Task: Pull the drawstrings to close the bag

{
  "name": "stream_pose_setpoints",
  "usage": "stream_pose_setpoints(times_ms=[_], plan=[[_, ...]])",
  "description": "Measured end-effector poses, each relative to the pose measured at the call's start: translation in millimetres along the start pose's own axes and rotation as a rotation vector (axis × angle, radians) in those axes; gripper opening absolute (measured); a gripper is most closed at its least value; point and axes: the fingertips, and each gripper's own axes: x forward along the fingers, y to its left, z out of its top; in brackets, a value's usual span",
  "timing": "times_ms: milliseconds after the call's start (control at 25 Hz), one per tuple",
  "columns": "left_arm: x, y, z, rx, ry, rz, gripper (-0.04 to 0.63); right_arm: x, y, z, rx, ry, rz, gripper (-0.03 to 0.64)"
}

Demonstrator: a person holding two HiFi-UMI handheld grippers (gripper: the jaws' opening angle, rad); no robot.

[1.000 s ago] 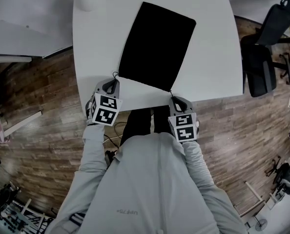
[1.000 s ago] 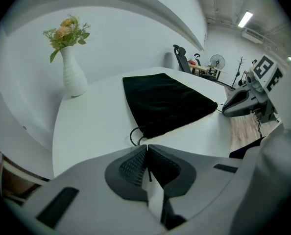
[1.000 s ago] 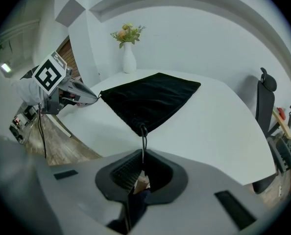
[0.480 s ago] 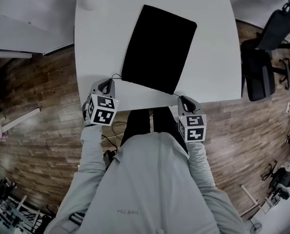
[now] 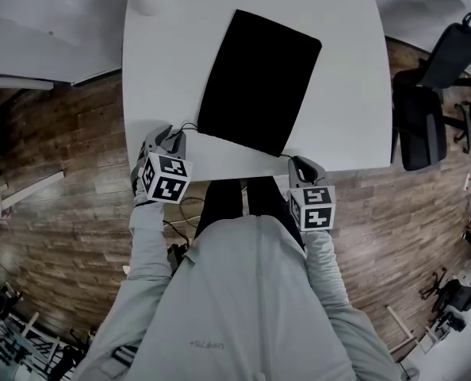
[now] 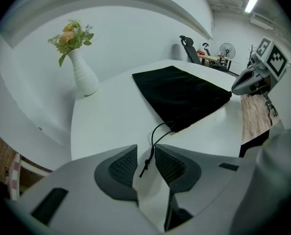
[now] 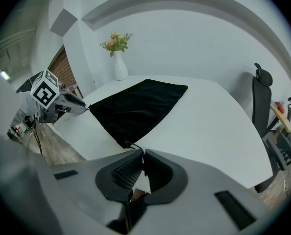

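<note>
Lying flat on the smooth white table [image 5: 346, 70], the black cloth bag [image 5: 259, 82] is a soft matte rectangle set at a slant, its near short edge just ahead of both claws. The left claw [image 6: 145, 153] has just been opening and now stands partly apart. A thin black cord [image 6: 155, 133] curls out of the bag's near corner, and its knotted end hangs in the gap between the ribbed grey pads [image 6: 123, 164], not squeezed by them. The right claw [image 7: 142, 155] is pinched tight on the other cord [image 7: 134, 146], which runs a short way from the bag's opposite near corner into the pads. Both claws sit at the table's near edge, well apart. Far beyond the left claw, past the bag, a white narrow-necked vase [image 6: 83, 75] of flowers stands near the far corner. Bare tabletop lies open beyond the right claw. Wood-plank floor [image 5: 61, 149] and a black office chair [image 5: 426, 109] lie off the table's sides.
</note>
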Motion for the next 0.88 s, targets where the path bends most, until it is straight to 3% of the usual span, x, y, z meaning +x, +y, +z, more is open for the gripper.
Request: stream_pose_setpoints(times_ms=[80,160,280,400,520,880], plan=[[1.1,-1.2,-0.3,-0.015,0.020,-0.041,0.115,0.4,-1.0,-0.2,0.008,-0.002,0.004,0.034],[2.4,-6.3,0.3,-0.026,0.034,-0.076,0.079,1.2,-2.6,0.0,0.018,-0.006,0.006,0.034],[2.5,-10.1,0.7,-0.037,0.028,-0.049,0.038,2.6,-2.5,1.7,0.029,-0.011,0.008,0.034],[2.2,-7.9,-0.9,-0.100,0.035,-0.057,0.035,3.0,-2.0,3.1,0.036,-0.013,0.014,0.034],[2.6,-7.8,0.3,-0.098,0.054,-0.082,0.028,2.7,-3.7,4.0,0.040,-0.018,0.015,0.034],[-5.8,-5.5,14.7,-0.112,-0.003,-0.019,0.025,-3.9,-18.2,13.3,0.016,-0.038,-0.002,0.034]])
